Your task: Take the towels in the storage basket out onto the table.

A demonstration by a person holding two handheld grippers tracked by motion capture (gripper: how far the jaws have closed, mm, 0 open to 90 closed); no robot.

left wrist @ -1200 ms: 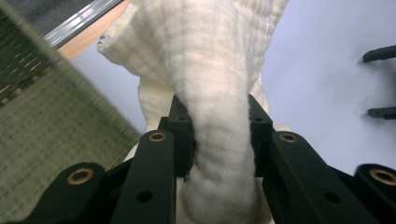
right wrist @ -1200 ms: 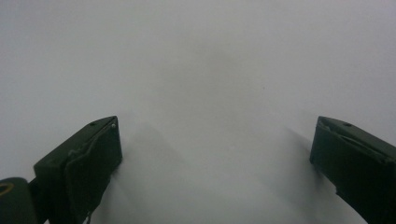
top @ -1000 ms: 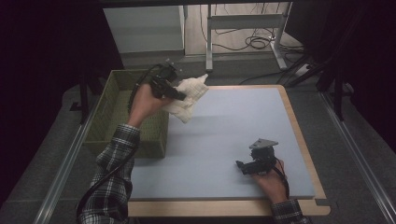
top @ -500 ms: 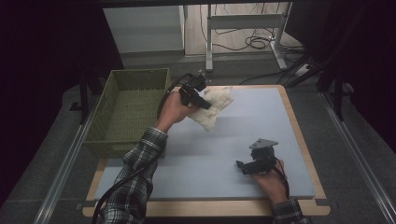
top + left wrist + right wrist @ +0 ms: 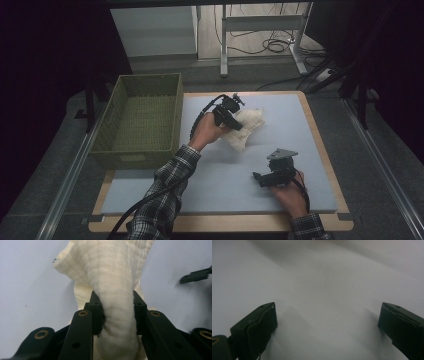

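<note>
Left gripper view: tongs (image 5: 115,312) pinch cream cloth (image 5: 112,277).

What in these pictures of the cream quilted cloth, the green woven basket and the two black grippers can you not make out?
- Cream quilted cloth: lower end hidden behind left gripper, left gripper view.
- Green woven basket: near inside wall hidden by its rim, high view.
- Right gripper: jaw gap too small, high view.

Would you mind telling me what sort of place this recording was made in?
Probably a lab or data-collection workstation: a padded table ringed by dark curtains, cables on the floor behind it, and a person using handheld grippers on a cloth beside a basket.
</note>
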